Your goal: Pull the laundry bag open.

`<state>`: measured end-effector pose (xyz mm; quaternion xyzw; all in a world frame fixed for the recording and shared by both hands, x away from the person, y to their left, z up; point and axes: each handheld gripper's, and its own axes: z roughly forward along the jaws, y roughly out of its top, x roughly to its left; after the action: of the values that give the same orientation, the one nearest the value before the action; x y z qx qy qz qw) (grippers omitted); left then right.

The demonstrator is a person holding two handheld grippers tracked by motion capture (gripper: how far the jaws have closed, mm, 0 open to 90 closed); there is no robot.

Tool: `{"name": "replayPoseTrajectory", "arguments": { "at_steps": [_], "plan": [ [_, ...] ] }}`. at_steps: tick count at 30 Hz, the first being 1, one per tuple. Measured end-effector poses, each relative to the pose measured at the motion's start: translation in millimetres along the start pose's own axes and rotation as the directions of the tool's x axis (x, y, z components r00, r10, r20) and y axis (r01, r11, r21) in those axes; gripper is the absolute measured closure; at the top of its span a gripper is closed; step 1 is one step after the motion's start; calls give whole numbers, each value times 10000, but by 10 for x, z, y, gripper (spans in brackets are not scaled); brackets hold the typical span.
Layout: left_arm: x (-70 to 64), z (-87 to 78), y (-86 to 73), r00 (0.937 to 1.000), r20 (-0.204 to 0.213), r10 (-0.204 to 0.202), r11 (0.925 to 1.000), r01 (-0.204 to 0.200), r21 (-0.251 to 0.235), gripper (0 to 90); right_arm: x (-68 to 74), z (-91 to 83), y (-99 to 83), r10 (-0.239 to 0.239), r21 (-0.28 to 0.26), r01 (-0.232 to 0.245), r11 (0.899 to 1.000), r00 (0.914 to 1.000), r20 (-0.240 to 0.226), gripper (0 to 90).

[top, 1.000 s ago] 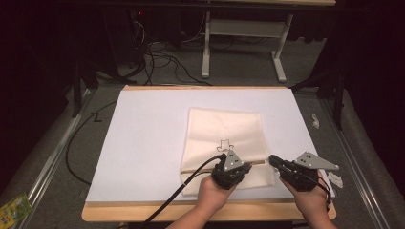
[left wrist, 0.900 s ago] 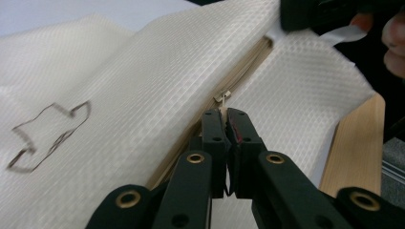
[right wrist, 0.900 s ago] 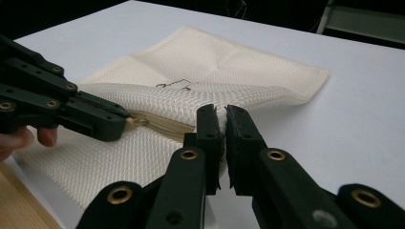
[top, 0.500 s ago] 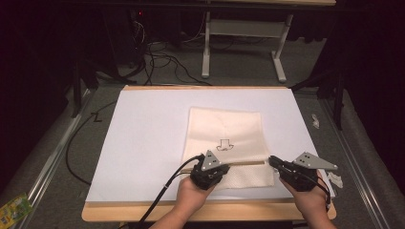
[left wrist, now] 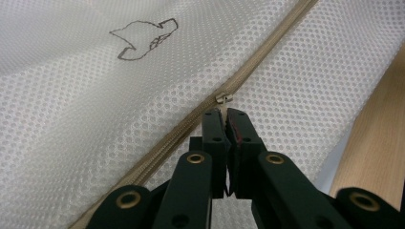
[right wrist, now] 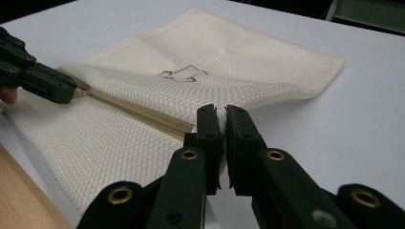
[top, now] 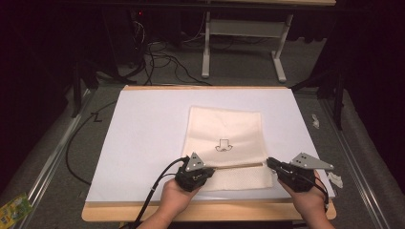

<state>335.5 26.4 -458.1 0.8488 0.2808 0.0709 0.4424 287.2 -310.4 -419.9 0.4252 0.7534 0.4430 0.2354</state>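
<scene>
A cream mesh bag [top: 224, 129] with a small black drawing [top: 223, 145] lies flat on the white mat [top: 143, 143]. A tan zipper [top: 239, 165] runs across the bag near its front edge. My left gripper [top: 210, 170] is shut on the zipper pull [left wrist: 223, 98], towards the zipper's left part. My right gripper [top: 270, 163] is shut on the bag's right edge [right wrist: 220, 113], at the zipper's right end. In the right gripper view, the left gripper [right wrist: 71, 93] holds the zipper [right wrist: 138, 112] farther off at the left.
The mat covers a wooden table whose bare front edge [top: 215, 212] runs under my hands. Small white scraps [top: 335, 179] lie off the table's right side. Cables [top: 157, 52] and a desk frame [top: 239, 33] stand beyond the far edge.
My left gripper has slid left along the zipper, taking the pull with it. The right gripper has stayed where it was, holding the bag's edge.
</scene>
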Motion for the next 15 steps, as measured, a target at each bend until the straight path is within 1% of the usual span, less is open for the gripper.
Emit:
{"name": "replayPoseTrajectory", "arguments": {
  "at_steps": [1,2,4,5,6,8,9,10,11,12,13,14,15],
  "plan": [
    [4,2,-1,10000,-42,-21,10000,21,84,877,7,6,-1,-14,72,14,10000,10000,-7,868],
    [16,1,-8,10000,37,-43,10000,43,78,878,8,5,-2,-5,102,5,9999,10000,60,868],
    [24,5,-6,9996,150,-257,9997,257,7,877,-16,2,-4,45,46,-44,10000,10000,-60,868],
    [20,5,1,9995,133,-282,9996,282,8,878,-8,1,-8,96,60,-96,9999,9999,44,868],
    [21,6,3,9993,174,-339,9994,339,-18,878,-6,1,-6,20,96,-21,10000,9999,114,868],
    [17,9,16,9986,164,-494,9987,496,-130,877,-21,-8,-4,106,29,-106,9999,9999,38,869],
    [3,17,35,9986,111,-513,9985,515,-189,878,-18,-8,-2,93,12,-93,10000,9999,87,869],
    [-11,25,52,9991,-87,-408,9989,405,-237,878,-12,-11,2,65,-36,-65,10000,9999,101,870],
    [-10,25,62,9988,-187,-446,9985,440,-334,879,-7,-16,12,56,-65,-56,10000,10000,71,871],
    [18,4,62,9985,-165,-522,9978,515,-428,879,-7,-25,23,-8,-123,9,9999,10000,59,872],
    [58,-31,48,9978,-151,-643,9963,633,-587,879,-11,-45,34,61,-140,-60,9999,9999,92,873],
    [98,-60,24,9972,-118,-732,9957,724,-582,879,-29,-57,38,119,-160,-117,9998,9999,112,874],
    [123,-79,3,9965,-206,-813,9955,802,-497,880,-51,-69,33,94,-168,-89,9998,9996,263,875]
  ]
}}
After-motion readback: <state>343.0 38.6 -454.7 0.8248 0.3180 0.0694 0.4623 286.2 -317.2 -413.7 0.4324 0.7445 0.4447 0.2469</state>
